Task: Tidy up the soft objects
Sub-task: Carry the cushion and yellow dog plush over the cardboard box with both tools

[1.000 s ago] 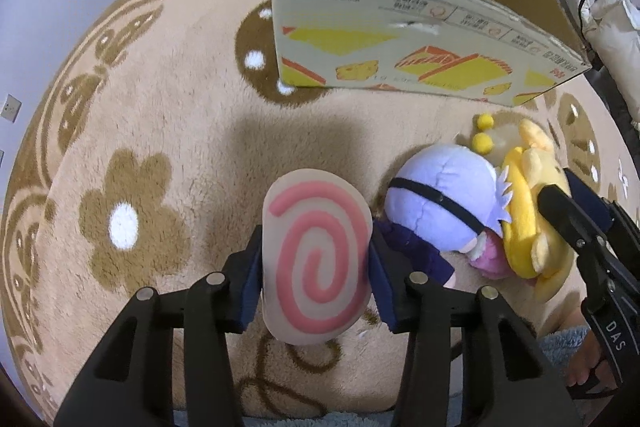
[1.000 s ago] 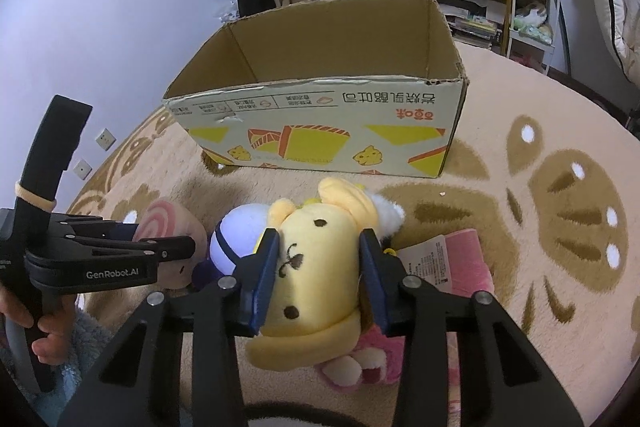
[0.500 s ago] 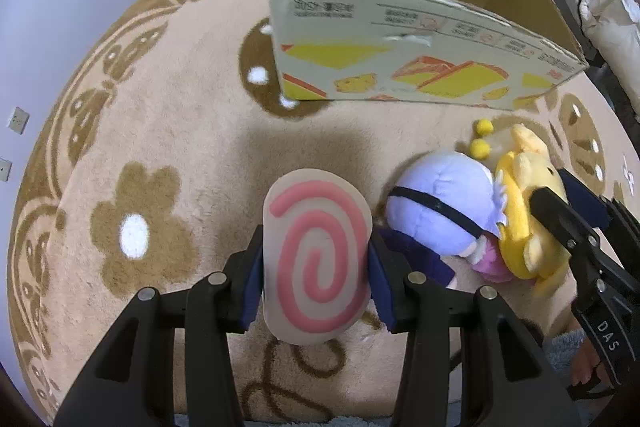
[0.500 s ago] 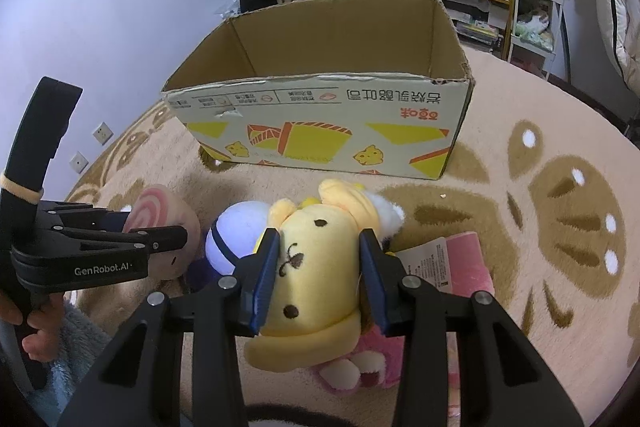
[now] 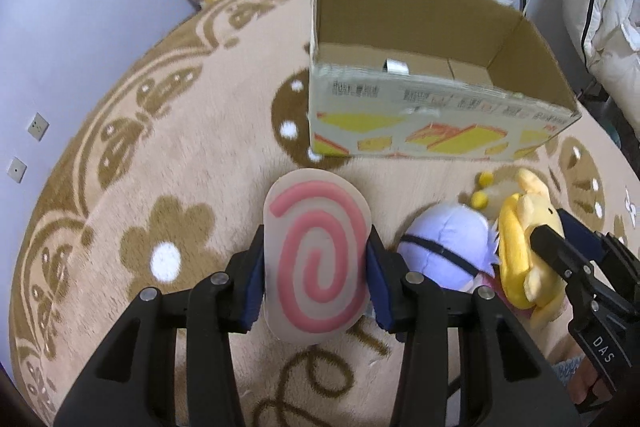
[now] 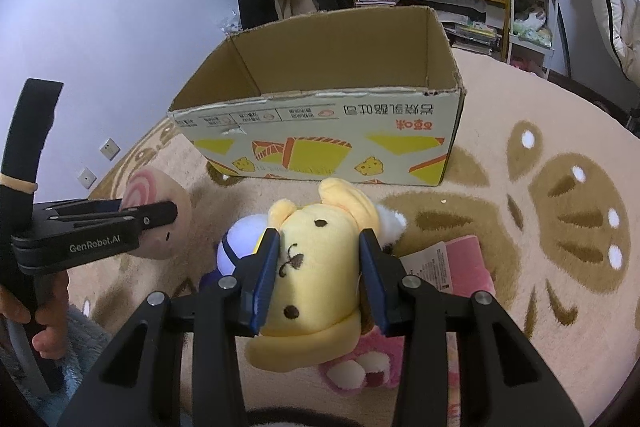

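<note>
while both toys are sitting clamped and raised off the rug [image 5: 168, 163], the step in hand looks like the carry to the cardboard box [image 6: 320, 131]. on the left, the left hand-held gripper [image 5: 316, 267] is squeezing the pink swirl plush [image 5: 316, 259] between its blue pads, closed just to the toy's width. to the right, the right hand-held gripper [image 6: 320, 275] is pinching the yellow dog plush [image 6: 316, 267] by its head the same way. the next move probably calls for lifting each toy over the box's near wall before letting go. a purple plush [image 5: 448, 243] and a pink plush [image 6: 360, 367] are lying beneath, waiting; that near wall is the only real obstacle.
</note>
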